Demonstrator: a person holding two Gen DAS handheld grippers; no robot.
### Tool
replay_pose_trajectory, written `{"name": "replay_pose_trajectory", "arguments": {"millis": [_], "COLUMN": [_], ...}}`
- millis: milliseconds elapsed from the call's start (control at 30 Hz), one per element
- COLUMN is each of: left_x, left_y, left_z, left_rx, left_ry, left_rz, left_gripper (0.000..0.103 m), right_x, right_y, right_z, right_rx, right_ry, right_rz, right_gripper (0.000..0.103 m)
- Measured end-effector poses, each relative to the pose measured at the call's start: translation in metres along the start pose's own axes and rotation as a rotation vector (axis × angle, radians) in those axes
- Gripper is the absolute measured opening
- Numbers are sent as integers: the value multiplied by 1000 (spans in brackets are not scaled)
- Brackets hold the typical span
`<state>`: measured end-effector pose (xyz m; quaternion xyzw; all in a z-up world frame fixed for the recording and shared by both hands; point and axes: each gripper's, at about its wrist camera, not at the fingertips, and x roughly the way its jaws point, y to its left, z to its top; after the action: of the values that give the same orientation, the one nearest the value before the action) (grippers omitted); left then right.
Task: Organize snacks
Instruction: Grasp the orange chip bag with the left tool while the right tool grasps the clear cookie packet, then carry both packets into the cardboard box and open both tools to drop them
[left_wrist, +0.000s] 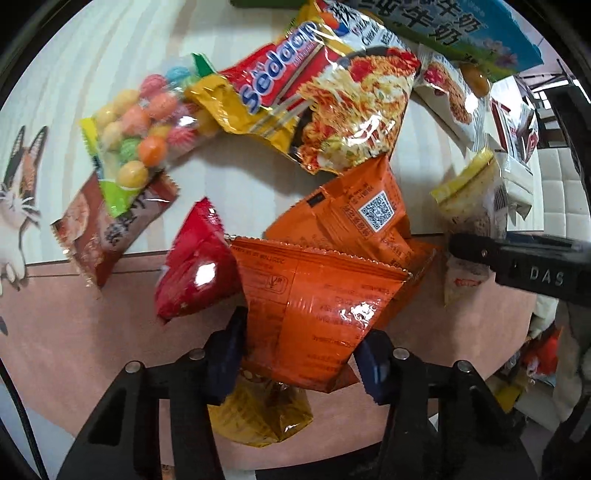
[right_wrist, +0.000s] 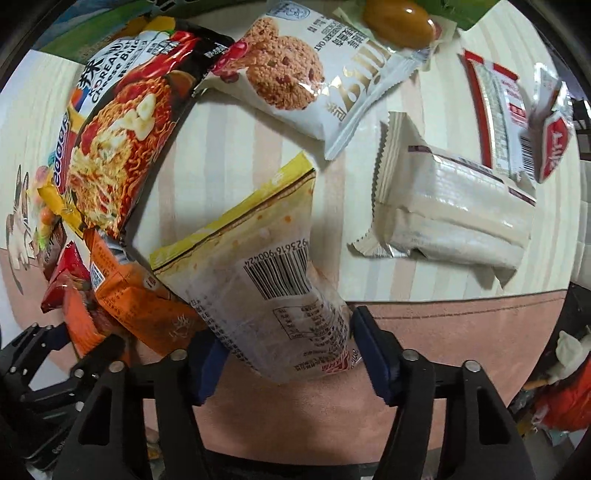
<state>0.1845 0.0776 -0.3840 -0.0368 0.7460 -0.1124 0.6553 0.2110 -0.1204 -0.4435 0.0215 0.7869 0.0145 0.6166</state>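
Left gripper (left_wrist: 299, 354): jaws clamped on orange bag (left_wrist: 317, 314), lower centre, long axis running up-frame. Right gripper (right_wrist: 288, 354): jaws clamped on yellow-top pouch (right_wrist: 266, 273), centre, tilted toward upper right

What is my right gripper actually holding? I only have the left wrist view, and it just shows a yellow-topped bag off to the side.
Observer: The right gripper is shut on the yellow-topped pouch; its back faces the camera, showing a barcode.
Operator: Anything right of it on the table?
Observer: Yes, a cream wrapped pack lies flat to its right, apart from it.
Operator: And further back?
Observer: A white oat cookie packet lies behind the pouch, with cookies pictured on its front.
Operator: Is my left gripper visible there?
Observer: Partly, at the lower left edge, by the orange packets.
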Motion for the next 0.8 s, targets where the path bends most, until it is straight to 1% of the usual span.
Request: {"name": "replay_pose_trajectory", "arguments": {"millis": [33, 67, 167, 200, 300, 367, 433, 533, 567, 633, 667, 700, 800], "left_x": [-4, -12, -30, -36, -62, -78, -90, -117, -118, -145, -153, -165, -191], "left_y": [1, 4, 10, 11, 12, 9, 8, 2, -8, -17, -24, -32, -52], "left_z": [-2, -5, -11, -14, -20, -25, -25, -25, -18, -13, -12, -5, 18], "left_rx": [-6, -9, -12, -13, -13, -8, -10, -10, -11, -5, 0, 4, 19], "left_ry": [-11, -19, -49, -64, -100, -127, -154, -206, -219, -265, -282, -301, -341], "left_rz": [2, 5, 15, 21, 21, 22, 29, 21, 21, 6, 7, 9, 11], "left_gripper": [50, 50, 50, 50, 49, 49, 49, 49, 49, 49, 49, 49, 49], "right_x": [1, 7, 7, 9, 1, -9, -20, -44, -65, -92, -120, -144, -186], "right_y": [0, 3, -4, -9, -14, -14, -20, -19, -16, -20, -30, -31, -29], "right_z": [-4, -17, -34, -33, -48, -57, -62, -74, -79, -84, -77, -71, -49], "right_rx": [13, 25, 86, 102, 168, 192, 199, 193, 191, 183, 179, 175, 155], "right_ry": [-7, -13, -28, -31, -41, -56, -84, -135, -146, -174, -181, -190, -219], "right_rz": [-4, -6, 9, 18, 87, 131, 155, 201, 211, 248, 262, 276, 325], "right_gripper": [62, 61, 61, 61, 61, 61, 61, 61, 61, 61, 61, 61, 61]}}
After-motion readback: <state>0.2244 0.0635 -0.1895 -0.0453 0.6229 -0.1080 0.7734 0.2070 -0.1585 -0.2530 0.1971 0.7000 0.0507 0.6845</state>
